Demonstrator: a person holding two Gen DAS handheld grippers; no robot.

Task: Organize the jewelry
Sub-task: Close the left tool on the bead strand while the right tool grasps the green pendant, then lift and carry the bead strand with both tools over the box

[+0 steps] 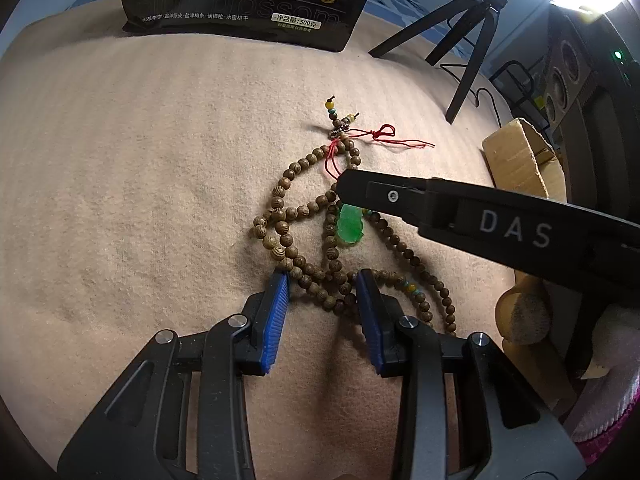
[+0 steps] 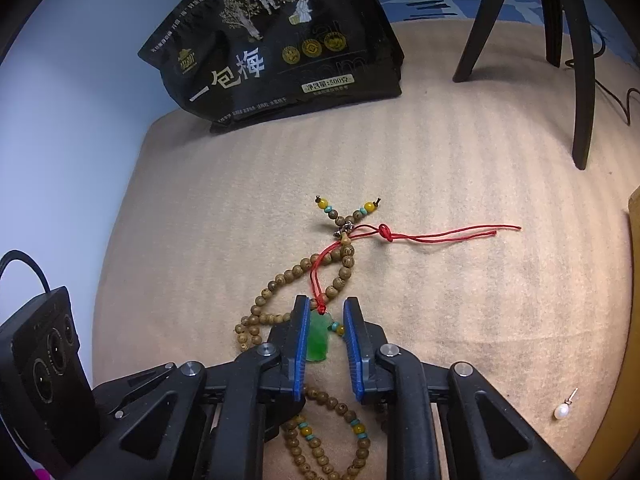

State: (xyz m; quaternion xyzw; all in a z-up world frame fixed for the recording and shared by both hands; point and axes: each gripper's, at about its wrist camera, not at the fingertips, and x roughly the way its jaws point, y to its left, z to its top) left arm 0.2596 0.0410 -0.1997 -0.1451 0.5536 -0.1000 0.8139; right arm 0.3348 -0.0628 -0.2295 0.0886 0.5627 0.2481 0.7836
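right wrist view: open right claw (image 2: 326,312) half hides green pendant (image 2: 319,340); left claw (image 1: 322,280) open.

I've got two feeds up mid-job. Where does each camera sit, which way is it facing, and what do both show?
Left wrist: on the left gripper, low over the cloth, facing the bag; its open blue fingers straddle the beads; the right gripper crosses above the pendant.
Right wrist: on the right gripper, facing the same bag; its fingers flank the pendant without visibly clamping it; a pearl earring lies right.
Shared: beads, pendant, red cord, bag, tripod.
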